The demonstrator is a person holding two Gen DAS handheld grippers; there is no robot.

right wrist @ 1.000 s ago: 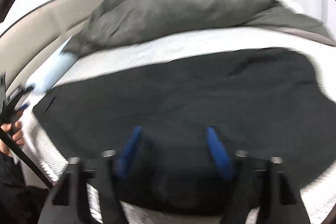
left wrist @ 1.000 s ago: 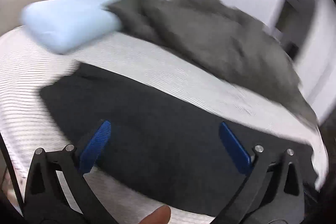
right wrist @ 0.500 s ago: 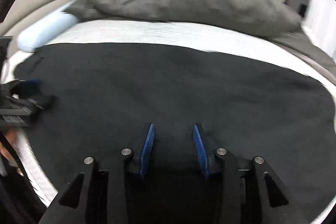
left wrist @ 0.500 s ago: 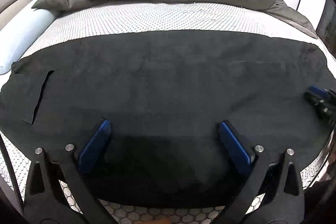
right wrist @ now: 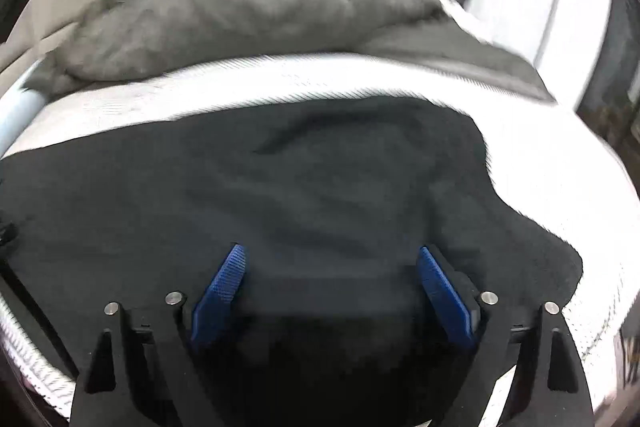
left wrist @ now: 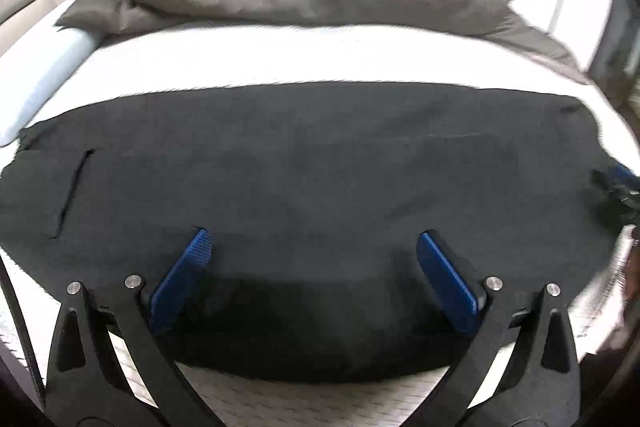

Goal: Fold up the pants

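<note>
**Legible markings — none found**

Both wrist views checked for print, labels, brand marks, numerals and signs. Nothing can be read in either one — the frames are soft with blur, and no lettering of any kind shows.
</note>
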